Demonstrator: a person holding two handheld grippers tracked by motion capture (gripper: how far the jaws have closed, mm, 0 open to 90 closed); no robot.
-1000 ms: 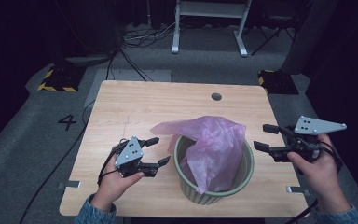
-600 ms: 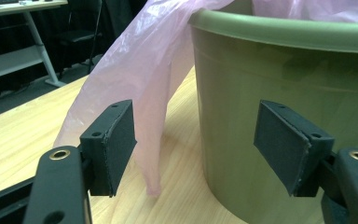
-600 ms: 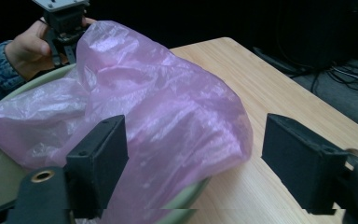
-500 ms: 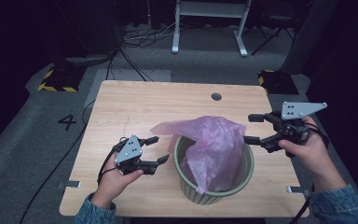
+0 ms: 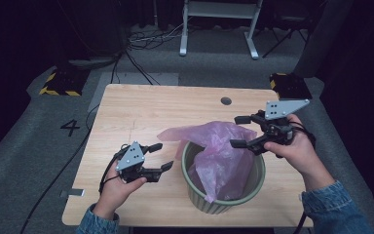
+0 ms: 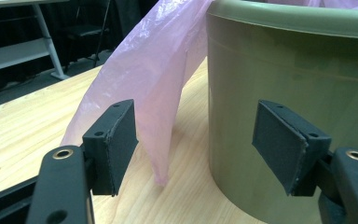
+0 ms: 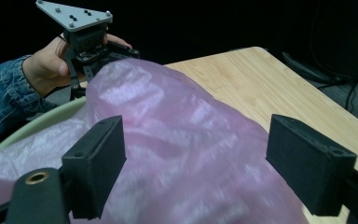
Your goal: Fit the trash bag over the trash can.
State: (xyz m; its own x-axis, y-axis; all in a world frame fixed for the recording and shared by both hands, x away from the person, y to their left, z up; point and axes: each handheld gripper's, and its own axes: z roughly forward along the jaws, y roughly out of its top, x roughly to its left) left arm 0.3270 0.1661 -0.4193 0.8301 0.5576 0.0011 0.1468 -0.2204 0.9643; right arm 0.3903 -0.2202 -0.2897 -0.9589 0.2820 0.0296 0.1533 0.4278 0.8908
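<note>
Currently the green bin (image 5: 224, 187) stands near the table's (image 5: 141, 107) front edge, a pink bag (image 5: 219, 151) draped half inside it. Left gripper (image 5: 159, 156) rests beside the bin, jaws released. Right gripper (image 5: 240, 131) hovers over the bag, jaws spread, gripping nothing.

left tool (image 5: 158, 156): jaws wide apart, held low, level
right tool (image 5: 240, 131): jaws wide apart, raised, pointing left
</note>
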